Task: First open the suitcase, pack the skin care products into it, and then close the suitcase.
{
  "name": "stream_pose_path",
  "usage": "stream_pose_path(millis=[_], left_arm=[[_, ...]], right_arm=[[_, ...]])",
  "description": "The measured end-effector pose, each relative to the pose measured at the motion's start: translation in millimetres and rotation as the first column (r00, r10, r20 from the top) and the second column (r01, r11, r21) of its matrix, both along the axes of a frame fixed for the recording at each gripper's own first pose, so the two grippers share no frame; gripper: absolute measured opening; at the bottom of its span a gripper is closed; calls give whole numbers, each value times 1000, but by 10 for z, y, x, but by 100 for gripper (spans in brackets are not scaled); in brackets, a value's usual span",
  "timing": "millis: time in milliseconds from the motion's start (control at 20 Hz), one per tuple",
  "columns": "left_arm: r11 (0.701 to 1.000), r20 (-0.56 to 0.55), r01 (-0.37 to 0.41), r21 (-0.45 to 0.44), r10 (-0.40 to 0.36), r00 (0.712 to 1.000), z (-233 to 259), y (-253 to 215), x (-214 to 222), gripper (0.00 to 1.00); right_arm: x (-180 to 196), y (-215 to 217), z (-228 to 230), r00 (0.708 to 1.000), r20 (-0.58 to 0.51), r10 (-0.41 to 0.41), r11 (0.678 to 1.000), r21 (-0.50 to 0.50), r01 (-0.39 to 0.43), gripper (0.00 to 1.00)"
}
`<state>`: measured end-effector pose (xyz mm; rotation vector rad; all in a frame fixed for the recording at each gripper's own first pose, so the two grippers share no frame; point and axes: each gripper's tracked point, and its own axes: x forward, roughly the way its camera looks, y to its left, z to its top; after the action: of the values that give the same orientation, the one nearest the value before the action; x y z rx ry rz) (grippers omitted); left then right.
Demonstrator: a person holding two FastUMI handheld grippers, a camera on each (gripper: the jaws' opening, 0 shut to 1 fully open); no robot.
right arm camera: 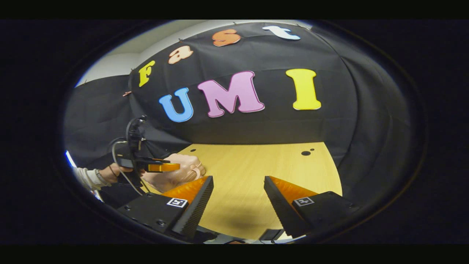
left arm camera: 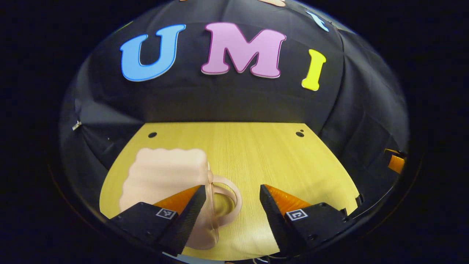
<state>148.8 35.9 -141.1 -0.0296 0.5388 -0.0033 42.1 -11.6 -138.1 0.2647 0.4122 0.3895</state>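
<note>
Opening step, not yet begun. Pink suitcase (left arm camera: 165, 176) closed, near surface (left arm camera: 256, 154) left edge, handle (left arm camera: 227, 200) facing centre. Left claw (left arm camera: 231, 209) wide open, empty, straddling handle, no contact. Right claw (right arm camera: 238, 203) wide open, empty, over bare wood. Next: grip handle or lid seam, lift.

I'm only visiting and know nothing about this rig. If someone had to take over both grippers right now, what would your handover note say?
Left gripper: open, holding nothing, low over the table, with the suitcase's handle lying between its fingers, close to the left one.
Right gripper: open, holding nothing, over bare tabletop to the side of the suitcase.
Suitcase: small, pale pink, lying on the table's left part; it looks closed.
Done: nothing yet, as far as I can tell.
Left: open the suitcase, pack the skin care products, close it.
</note>
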Motion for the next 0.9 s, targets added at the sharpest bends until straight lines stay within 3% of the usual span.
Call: stream_pose_path(millis=[150,300,450,750,800,900], left_arm=[[1000,167,2,3,-2,986,701,-220,-172,95],[999,243,-22,-43,32,970,1177,-320,-360,95],[998,351,-30,-64,51,935,1662,-233,-503,95],[997,436,-77,17,61,898,2107,223,-770,95],[996,437,-88,29,66,897,2123,291,-791,95],[994,454,-98,40,69,888,2226,390,-827,95]], right_arm=[[114,91,379,995,96,-41,999,-18,43,89],[270,104,691,973,199,-118,990,-54,131,89],[289,190,958,954,247,-171,982,-39,186,94],[375,339,1472,892,390,-227,950,-111,291,95],[401,376,1543,884,403,-235,947,-109,302,99],[410,525,1600,885,406,-229,951,-102,293,94]])
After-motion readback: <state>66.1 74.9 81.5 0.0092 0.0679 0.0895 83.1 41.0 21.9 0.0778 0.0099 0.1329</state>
